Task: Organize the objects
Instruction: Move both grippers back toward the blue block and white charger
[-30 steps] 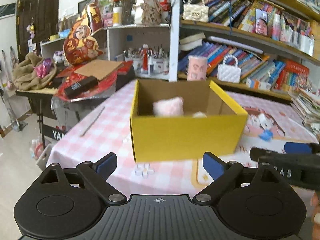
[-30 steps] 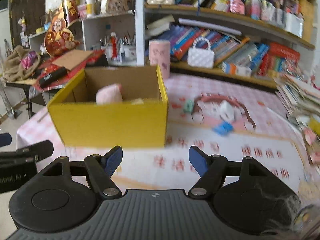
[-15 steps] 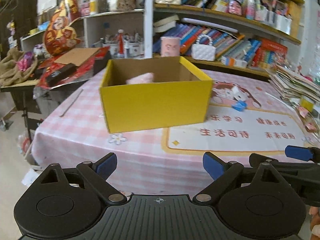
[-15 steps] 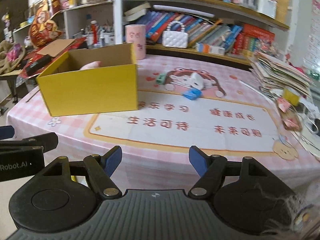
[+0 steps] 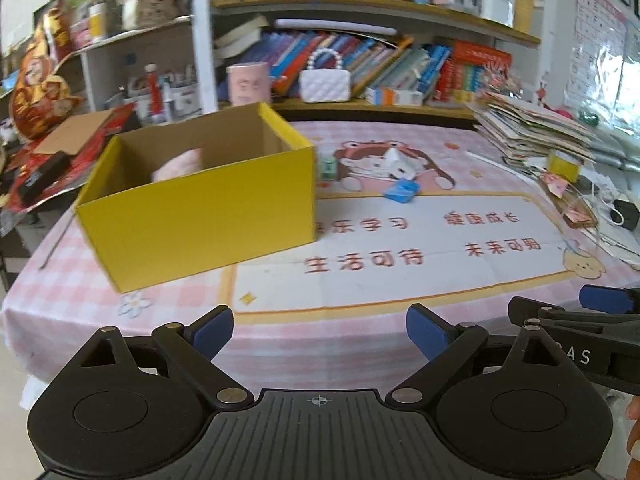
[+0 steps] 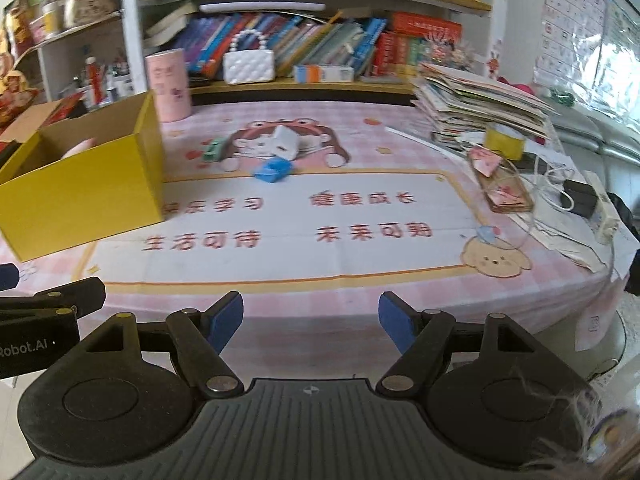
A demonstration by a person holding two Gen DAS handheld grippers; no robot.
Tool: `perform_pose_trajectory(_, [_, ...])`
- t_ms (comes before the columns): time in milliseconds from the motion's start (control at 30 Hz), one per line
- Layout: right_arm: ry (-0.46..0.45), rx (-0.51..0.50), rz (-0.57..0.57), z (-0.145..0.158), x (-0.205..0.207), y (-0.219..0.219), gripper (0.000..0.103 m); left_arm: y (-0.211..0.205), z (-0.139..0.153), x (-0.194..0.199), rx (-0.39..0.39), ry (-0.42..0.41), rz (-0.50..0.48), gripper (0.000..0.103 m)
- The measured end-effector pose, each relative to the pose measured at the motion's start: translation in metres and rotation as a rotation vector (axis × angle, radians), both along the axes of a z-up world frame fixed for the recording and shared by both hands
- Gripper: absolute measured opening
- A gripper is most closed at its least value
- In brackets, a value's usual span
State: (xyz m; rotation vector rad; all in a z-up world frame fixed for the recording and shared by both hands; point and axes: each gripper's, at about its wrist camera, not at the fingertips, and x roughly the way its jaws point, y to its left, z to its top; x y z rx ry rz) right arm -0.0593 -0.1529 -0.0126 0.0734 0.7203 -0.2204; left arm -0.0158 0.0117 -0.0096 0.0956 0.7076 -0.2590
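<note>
Tongs on both sides gape with nothing held: left tongs (image 5: 320, 330) and right tongs (image 6: 311, 318) hang off the near edge of the tabletop (image 6: 360, 276). Three small items lie loose past the yellow box (image 5: 200, 204): a blue piece (image 6: 273, 170), a white plug-like block (image 6: 285, 142) and a green toy (image 6: 212, 151). All look light and rigid; pinching each across its narrow sides should work, though the smooth white block might slip
</note>
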Motion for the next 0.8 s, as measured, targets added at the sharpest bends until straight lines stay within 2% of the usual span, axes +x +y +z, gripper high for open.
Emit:
perform_pose_trajectory(233, [0.028, 0.003, -0.026, -0.002, 0.029, -0.033, 0.076, -0.035, -0.003, 0.027, 0.016, 0.018, -0.032, 0.096])
perform_pose_trajectory(800, [0.082, 0.038, 0.036, -0.014, 0.117, -0.105, 0.076, -0.107, -0.018, 0.099, 0.04, 0.085, 0.005, 0.099])
